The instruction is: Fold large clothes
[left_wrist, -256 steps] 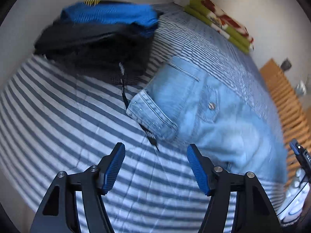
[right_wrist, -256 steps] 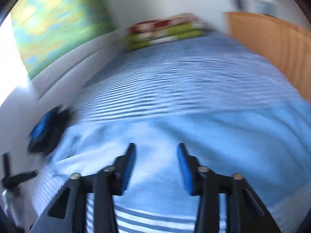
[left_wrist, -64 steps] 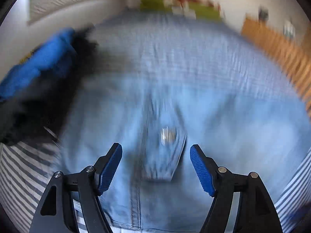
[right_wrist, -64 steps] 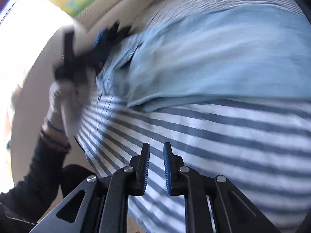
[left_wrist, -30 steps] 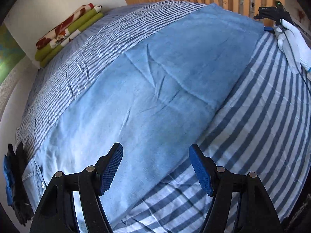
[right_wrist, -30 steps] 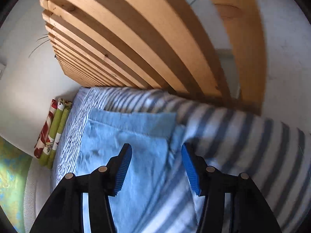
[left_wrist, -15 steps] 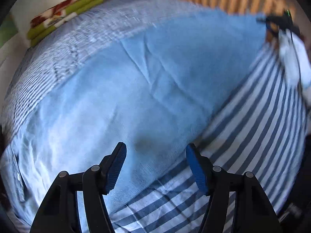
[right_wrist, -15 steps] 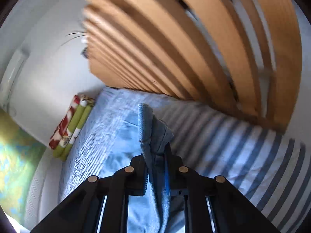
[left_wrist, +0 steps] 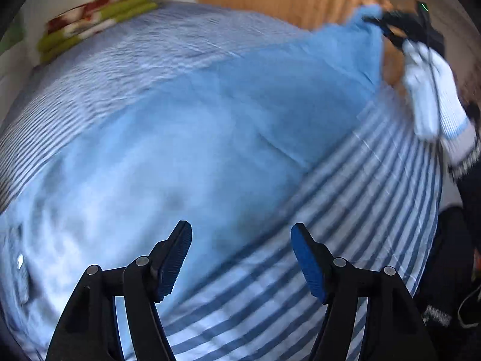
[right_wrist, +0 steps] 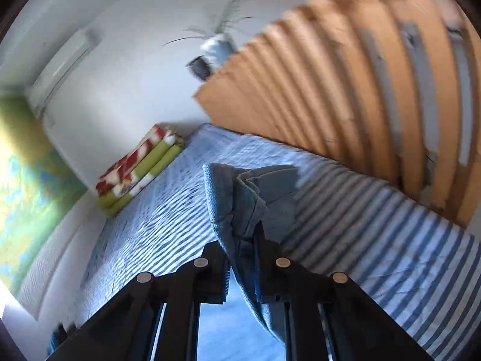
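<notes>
pinching jeans [right_wrist: 240,210] hem between right tongs [right_wrist: 242,258]; left tongs [left_wrist: 240,258] agape above.

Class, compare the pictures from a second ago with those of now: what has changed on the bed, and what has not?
The right tongs have just closed on the hem end of the light blue jeans and lifted it off the striped bedspread. The left tongs remain open over the jeans, gripping nothing. The folded blanket stays by the wall.

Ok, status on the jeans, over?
Right gripper shut on jeans hem, lifting it off the bed. Left gripper open over the near edge, holding nothing. Nothing in the way.
</notes>
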### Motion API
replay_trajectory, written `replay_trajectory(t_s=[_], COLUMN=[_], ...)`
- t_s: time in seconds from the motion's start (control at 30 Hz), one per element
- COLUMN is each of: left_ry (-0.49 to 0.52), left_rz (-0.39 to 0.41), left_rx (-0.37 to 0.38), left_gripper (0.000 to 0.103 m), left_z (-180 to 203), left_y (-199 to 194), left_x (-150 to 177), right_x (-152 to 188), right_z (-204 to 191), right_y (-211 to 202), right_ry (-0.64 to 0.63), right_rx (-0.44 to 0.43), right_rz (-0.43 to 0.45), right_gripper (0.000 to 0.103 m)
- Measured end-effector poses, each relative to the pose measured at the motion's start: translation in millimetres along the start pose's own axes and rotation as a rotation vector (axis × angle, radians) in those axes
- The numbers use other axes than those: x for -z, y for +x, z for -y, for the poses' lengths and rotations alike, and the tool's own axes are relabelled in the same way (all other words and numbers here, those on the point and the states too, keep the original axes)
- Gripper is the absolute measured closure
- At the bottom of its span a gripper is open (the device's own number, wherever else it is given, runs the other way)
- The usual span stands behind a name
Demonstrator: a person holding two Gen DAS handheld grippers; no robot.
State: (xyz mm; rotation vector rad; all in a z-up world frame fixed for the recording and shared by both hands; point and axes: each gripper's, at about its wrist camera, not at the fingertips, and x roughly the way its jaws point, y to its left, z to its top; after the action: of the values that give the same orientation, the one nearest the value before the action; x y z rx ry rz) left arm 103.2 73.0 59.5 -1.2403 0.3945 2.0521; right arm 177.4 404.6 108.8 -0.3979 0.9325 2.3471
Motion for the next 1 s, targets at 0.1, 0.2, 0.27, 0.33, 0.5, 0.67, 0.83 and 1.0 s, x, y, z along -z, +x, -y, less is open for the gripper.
replay_trajectory(t_s=[0.1, 0.2, 0.27, 0.33, 0.5, 0.67, 0.83, 1.0], left_ry=[-0.151, -0.322, -0.428, -0.528, -0.733, -0.834, -0.796, -0.815], left_rz=[0.063, 0.140, 0.206, 0.253, 0.339, 0.302, 0.322, 0.352], left_rx=[-0.059, -0.113, -0.182, -0.210, -0.205, -0.130, -0.137, -0.165], left_gripper=[0.031, 0.031, 0.031, 0.031, 0.032, 0.037, 0.037, 0.037], left_z=[-58.5, -123.3, -169.1, -204.9, -280.3, -327.7, -341.2, -363.7], left_y=[-26.7, -57.6, -80.6, -97.7, -122.3, -111.0, -122.3, -142.7], left_x=[10.4, 28.0, 49.3, 69.2, 134.4, 175.6, 171.5, 182.5], right_x=[12.9, 41.7, 74.8, 120.9, 280.4, 416.6, 436.0, 415.2], right_z=[-60.7, -139.4, -200.3, -258.2, -375.7, -412.5, -412.0, -426.2], right_y=[-1.4, -2.5, -0.2, -1.5, -3.1, -10.3, -3.8, -1.7], right_ry=[-0.092, -0.243, -0.328, -0.430, -0.717, -0.999, -1.064, -1.010], right_rx=[-0.051, -0.100, -0.167, -0.232, -0.341, -0.307, -0.246, -0.247], right_rz=[-0.037, -0.078, -0.120, -0.173, -0.342, -0.467, -0.465, -0.476], right_gripper=[0.092, 0.093, 0.092, 0.093, 0.093, 0.093, 0.093, 0.094])
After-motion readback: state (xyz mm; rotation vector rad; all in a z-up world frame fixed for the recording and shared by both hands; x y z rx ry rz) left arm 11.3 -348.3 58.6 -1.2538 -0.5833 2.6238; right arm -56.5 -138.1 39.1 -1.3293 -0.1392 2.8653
